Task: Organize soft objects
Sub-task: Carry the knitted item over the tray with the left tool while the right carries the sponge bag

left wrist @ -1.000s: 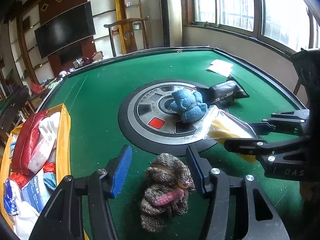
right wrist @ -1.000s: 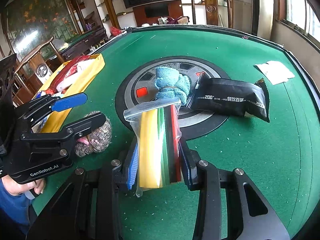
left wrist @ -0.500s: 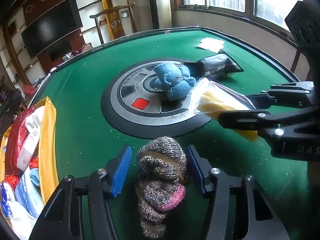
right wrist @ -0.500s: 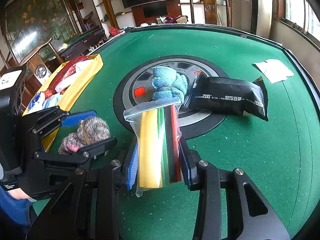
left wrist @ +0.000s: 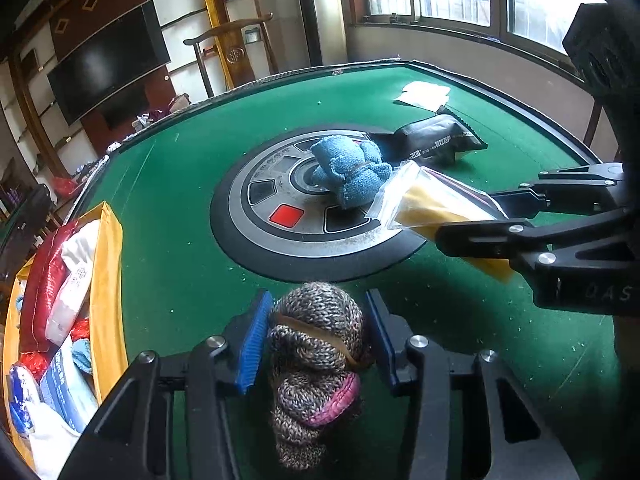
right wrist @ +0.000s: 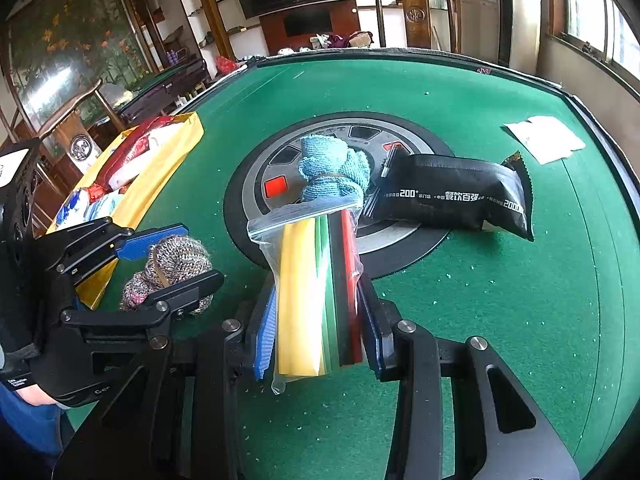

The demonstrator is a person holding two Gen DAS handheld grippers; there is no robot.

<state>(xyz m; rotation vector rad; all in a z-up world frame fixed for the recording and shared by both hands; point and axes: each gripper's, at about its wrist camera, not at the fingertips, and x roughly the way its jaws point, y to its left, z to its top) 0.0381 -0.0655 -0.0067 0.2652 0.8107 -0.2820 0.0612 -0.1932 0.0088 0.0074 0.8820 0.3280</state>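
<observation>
My left gripper point(left wrist: 316, 320) is shut on a grey-brown knitted bundle point(left wrist: 316, 356) with a pink edge, just above the green table; it also shows in the right wrist view point(right wrist: 176, 264). My right gripper point(right wrist: 320, 320) is shut on a clear zip bag of coloured sheets point(right wrist: 316, 280), yellow, green, black and red; the bag also shows in the left wrist view point(left wrist: 432, 204). A blue knitted cloth point(left wrist: 352, 172) lies on the round centre panel point(left wrist: 280, 236). A yellow bin point(left wrist: 104, 280) with soft packs stands at the left table edge.
A black snack pack point(right wrist: 452, 200) lies right of the blue cloth point(right wrist: 332, 168). White paper point(right wrist: 544, 140) lies near the far right rim. The yellow bin point(right wrist: 160, 172) holds red and white packs. A chair and a TV stand beyond the table.
My left gripper has closed on the knitted bundle, which it first moved around. The right gripper keeps holding the bag nearly still.
</observation>
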